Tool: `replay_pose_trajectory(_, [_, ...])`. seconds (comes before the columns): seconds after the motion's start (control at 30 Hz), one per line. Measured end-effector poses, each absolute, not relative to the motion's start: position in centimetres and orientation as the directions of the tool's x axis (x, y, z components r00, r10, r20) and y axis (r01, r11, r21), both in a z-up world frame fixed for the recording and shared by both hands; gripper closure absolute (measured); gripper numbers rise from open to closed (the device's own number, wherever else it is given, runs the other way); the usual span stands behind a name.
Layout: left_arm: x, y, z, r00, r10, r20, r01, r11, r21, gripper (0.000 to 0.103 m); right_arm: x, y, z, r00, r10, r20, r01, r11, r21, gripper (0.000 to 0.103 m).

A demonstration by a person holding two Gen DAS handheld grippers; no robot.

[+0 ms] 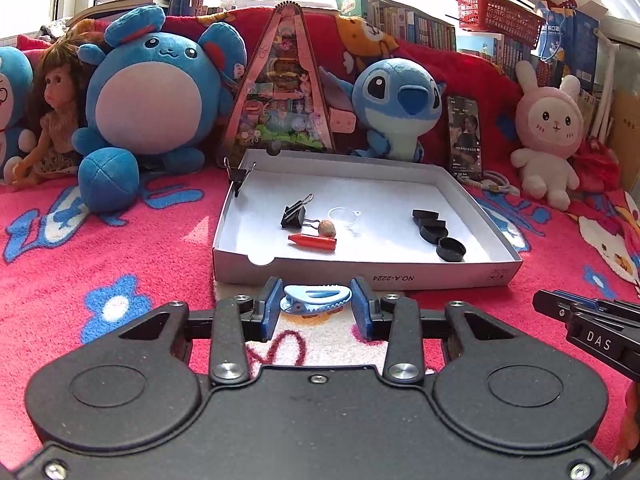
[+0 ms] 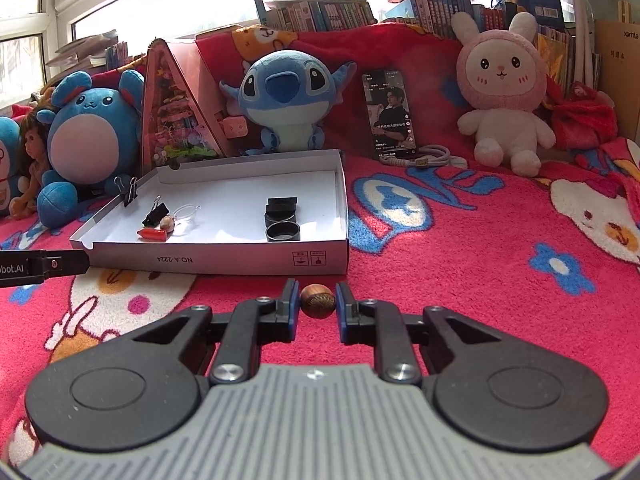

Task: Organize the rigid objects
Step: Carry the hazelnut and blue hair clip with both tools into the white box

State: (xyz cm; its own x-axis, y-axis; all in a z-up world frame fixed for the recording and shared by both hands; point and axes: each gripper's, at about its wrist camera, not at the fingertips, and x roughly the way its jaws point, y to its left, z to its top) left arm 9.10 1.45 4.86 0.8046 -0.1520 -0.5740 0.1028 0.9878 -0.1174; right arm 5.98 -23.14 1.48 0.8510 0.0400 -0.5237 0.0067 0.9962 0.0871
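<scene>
My left gripper (image 1: 318, 304) is shut on a light blue plastic clip (image 1: 316, 299), held just above the blanket in front of the white box lid (image 1: 360, 278). My right gripper (image 2: 318, 300) is shut on a brown wooden bead (image 2: 318, 300), near the lid's front right corner (image 2: 320, 262). Inside the lid lie a black binder clip (image 1: 294, 214), a red crayon-like piece (image 1: 314, 242), a small shell (image 1: 327, 227), a clear ring (image 1: 342, 215) and several black caps (image 1: 436, 230). Another binder clip (image 1: 240, 176) grips the lid's far left corner. The right gripper shows at the edge of the left wrist view (image 1: 592, 328).
A red cartoon blanket (image 2: 480, 260) covers the surface. Plush toys (image 1: 152, 92), a doll (image 1: 56, 112), a pink triangular box (image 1: 280, 88), a phone (image 2: 390, 114) with a coiled cable (image 2: 424, 160), and books line the back.
</scene>
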Motion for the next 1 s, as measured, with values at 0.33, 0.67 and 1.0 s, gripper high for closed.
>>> replay_pose_trajectory(0.33, [14.1,2.7,5.8,0.787,-0.170,-0.593,0.098,0.984,-0.152,0.067,10.3,-24.6,3.1,0.837,0.063,-0.544,0.033,0.986,0.166,0.080])
replay_pose_trajectory(0.67, [17.9,2.3,4.9,0.754,-0.170,-0.635,0.090,0.984,-0.156,0.067,14.0,-24.2,3.3,0.822,0.062,-0.566,0.040,0.985,0.166,0.080])
replay_pose_trajectory(1.0, [20.3,1.9,3.4,0.715,-0.164,-0.679,0.074,0.984,-0.160,0.067,18.0,-23.9,2.6,0.765,0.096,-0.636,0.058,0.974,0.218,0.080])
